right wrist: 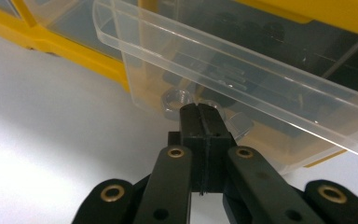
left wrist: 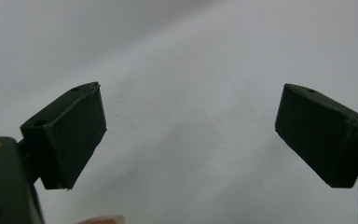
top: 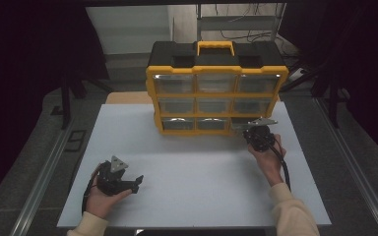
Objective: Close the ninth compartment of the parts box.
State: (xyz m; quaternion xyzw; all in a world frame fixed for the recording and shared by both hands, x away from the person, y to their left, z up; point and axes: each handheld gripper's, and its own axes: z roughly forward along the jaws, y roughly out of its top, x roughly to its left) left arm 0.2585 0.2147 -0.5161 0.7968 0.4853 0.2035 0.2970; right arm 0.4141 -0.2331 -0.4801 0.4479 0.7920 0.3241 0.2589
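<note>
Left gripper (top: 137, 183) rests near the table's (top: 197, 167) front edge, jaws spread wide over bare white surface.
Right gripper (right wrist: 200, 114) is pinched closed on the clear drawer's (right wrist: 242, 88) front tab, bottom right of the yellow cabinet (top: 216, 96); drawer partly out.

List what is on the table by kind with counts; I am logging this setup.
Yellow and black drawer organizer: 1
Clear drawers in it, counting the bottom right one pulled out: 9
Handheld grippers, left with fingers apart, right with fingers together at that drawer's front: 2
Total: 12
</note>
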